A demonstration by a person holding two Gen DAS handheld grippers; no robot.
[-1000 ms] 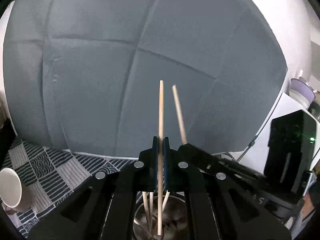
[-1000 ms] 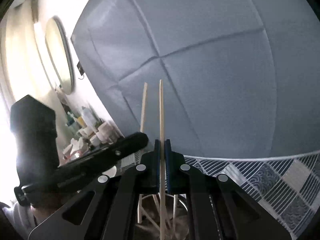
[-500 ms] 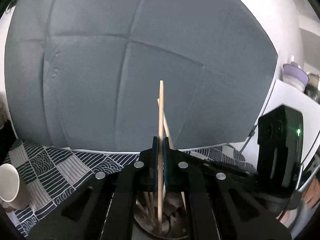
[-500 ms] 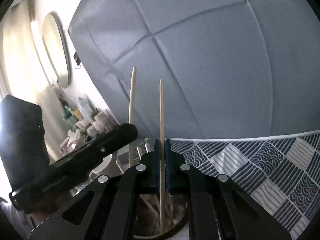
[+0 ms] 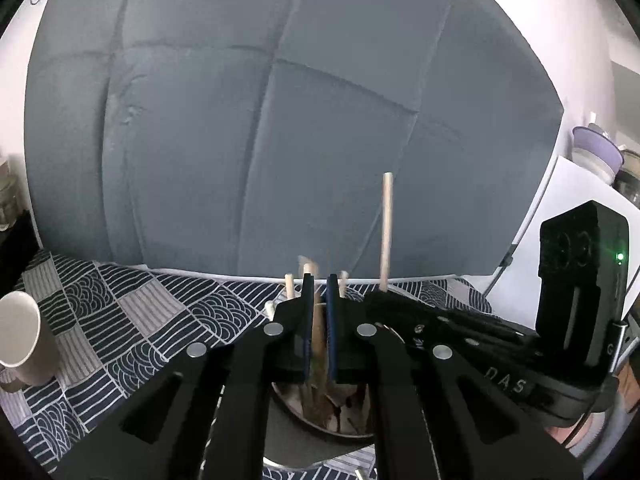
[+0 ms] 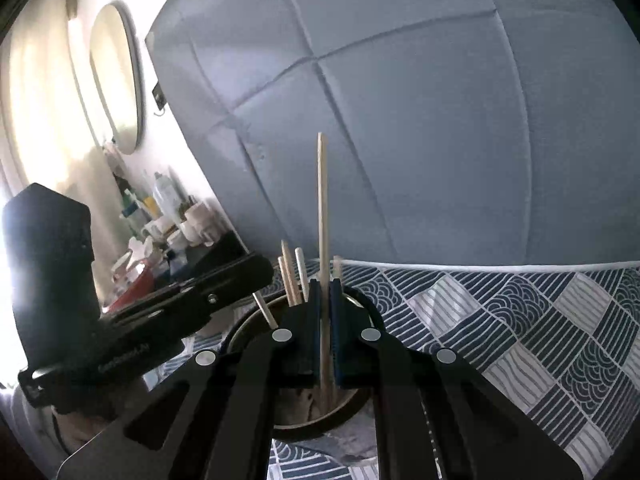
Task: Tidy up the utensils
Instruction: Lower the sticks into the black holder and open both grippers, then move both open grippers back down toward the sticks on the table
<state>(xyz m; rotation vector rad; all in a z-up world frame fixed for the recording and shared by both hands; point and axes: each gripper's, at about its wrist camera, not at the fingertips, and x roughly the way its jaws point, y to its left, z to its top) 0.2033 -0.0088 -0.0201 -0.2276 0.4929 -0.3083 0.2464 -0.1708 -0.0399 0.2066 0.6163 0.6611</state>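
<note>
A round metal holder [image 5: 288, 436] [image 6: 236, 334] with several wooden chopsticks stands on the patterned cloth under both grippers. My left gripper [image 5: 319, 280] hangs over it, jaws a narrow gap apart. A blurred chopstick [image 5: 318, 336] has slipped down between the pads, its top level with the others in the holder. My right gripper [image 6: 325, 284] grips a long chopstick [image 6: 323, 200] upright, lower end inside the holder, and its jaws are just starting to open. That chopstick [image 5: 386, 232] also rises beside the left fingers.
A grey padded panel [image 5: 280, 120] rises behind the blue-and-grey patterned cloth [image 5: 140, 320]. A beige mug [image 5: 20, 340] stands at the left. Bottles and jars [image 6: 168, 216] crowd a shelf under a round mirror [image 6: 116, 76]. A purple bowl [image 5: 596, 148] sits far right.
Both grippers have sunk toward the holder. The left chopstick has slid down through the jaws into the holder. The right chopstick still stands tall in its grip.
</note>
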